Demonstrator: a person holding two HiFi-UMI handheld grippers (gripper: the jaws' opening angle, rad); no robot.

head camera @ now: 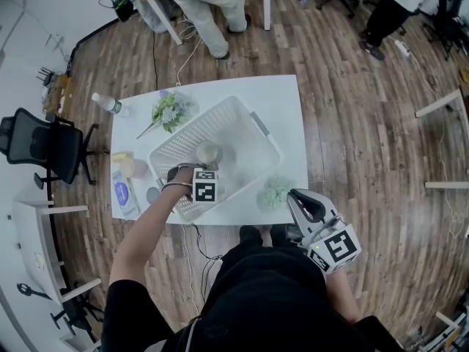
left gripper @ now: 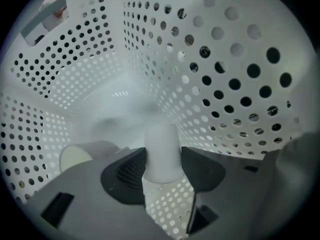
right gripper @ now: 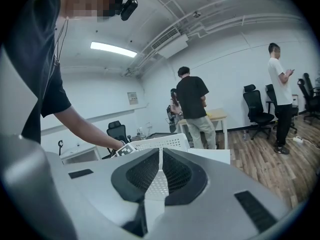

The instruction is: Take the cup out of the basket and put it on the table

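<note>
A white perforated basket (head camera: 242, 119) stands on the white table (head camera: 282, 94). My left gripper (head camera: 199, 180) reaches straight down into it. In the left gripper view a white cup (left gripper: 162, 144) stands upright on the basket floor between the dark pads (left gripper: 127, 171), which touch its sides; the left gripper (left gripper: 162, 159) is shut on it. A second pale cup (left gripper: 75, 158) lies on its side just left of it. One pale cup (head camera: 209, 152) shows in the head view beside the left gripper. My right gripper (head camera: 304, 202) hangs off the table's near right corner, shut and empty (right gripper: 160, 151).
On the table: a flower bunch (head camera: 170, 110), a bottle (head camera: 108, 103), a blue packet (head camera: 123, 195), and a pale green tuft (head camera: 277, 191) near the front edge. The basket walls (left gripper: 225, 74) close round the left gripper. An office chair (head camera: 40, 145) stands at the left, and a person (head camera: 209, 9) beyond the table.
</note>
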